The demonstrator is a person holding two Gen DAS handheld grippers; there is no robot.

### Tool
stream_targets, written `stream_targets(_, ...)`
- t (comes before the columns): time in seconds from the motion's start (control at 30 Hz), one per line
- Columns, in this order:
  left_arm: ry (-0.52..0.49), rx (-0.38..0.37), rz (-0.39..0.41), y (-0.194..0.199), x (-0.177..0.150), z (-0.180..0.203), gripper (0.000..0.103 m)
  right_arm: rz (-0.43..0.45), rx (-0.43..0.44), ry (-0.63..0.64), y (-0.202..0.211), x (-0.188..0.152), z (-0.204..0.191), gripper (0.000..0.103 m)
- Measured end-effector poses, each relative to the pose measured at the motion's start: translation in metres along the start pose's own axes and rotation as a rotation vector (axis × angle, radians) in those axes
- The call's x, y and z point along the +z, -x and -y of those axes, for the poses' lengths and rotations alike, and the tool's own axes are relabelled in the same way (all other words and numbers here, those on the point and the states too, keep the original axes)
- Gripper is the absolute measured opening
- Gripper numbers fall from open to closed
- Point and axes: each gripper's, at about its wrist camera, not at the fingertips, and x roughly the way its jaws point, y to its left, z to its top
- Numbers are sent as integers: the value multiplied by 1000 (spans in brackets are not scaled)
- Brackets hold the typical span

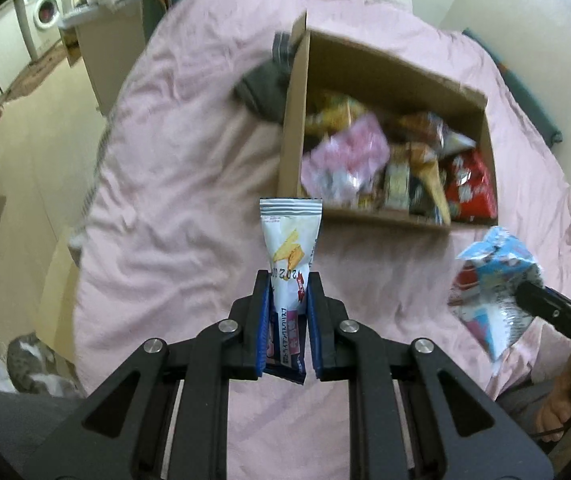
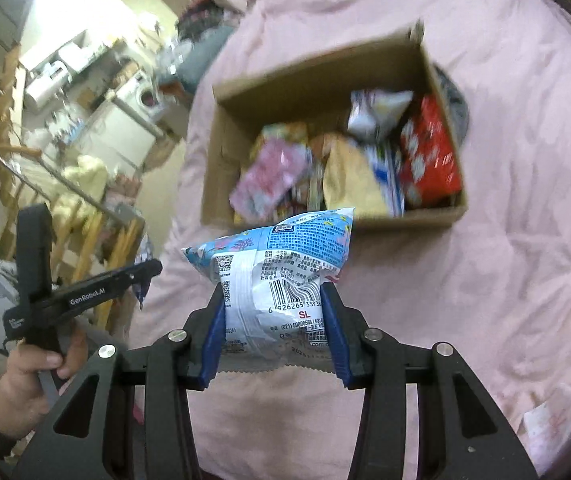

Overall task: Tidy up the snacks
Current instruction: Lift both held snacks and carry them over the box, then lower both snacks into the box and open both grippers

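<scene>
While clamped, blue packet fills right jaws.

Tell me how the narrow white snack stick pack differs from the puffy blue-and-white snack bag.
The narrow white snack stick pack is slim and stands upright in the left gripper; the puffy blue-and-white snack bag is wider, crinkled, and bulges beyond the right gripper. The stick pack shows a yellow wafer picture; the bag shows a barcode and printed text. Both are pinched between blue pads, held above the pink bedspread short of the cardboard box.
</scene>
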Motion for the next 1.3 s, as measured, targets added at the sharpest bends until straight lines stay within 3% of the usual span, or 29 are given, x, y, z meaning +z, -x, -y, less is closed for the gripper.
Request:
stream_targets(0.3,-39,11,103,15,42,14,14,254,-43,-28,36,40,5,46)
stream_targets(0.53,-70,-10,134,8,64,31,14,360,-108,-17,39,70,7,46)
stream_targets(0.97,-110,-11,172,-22,97,50,14,333,-163,-51,2,107,25,46)
stream_targets(1.3,-149,-55,113,-66,99,60,14,177,-177,19,-76,131,16,46)
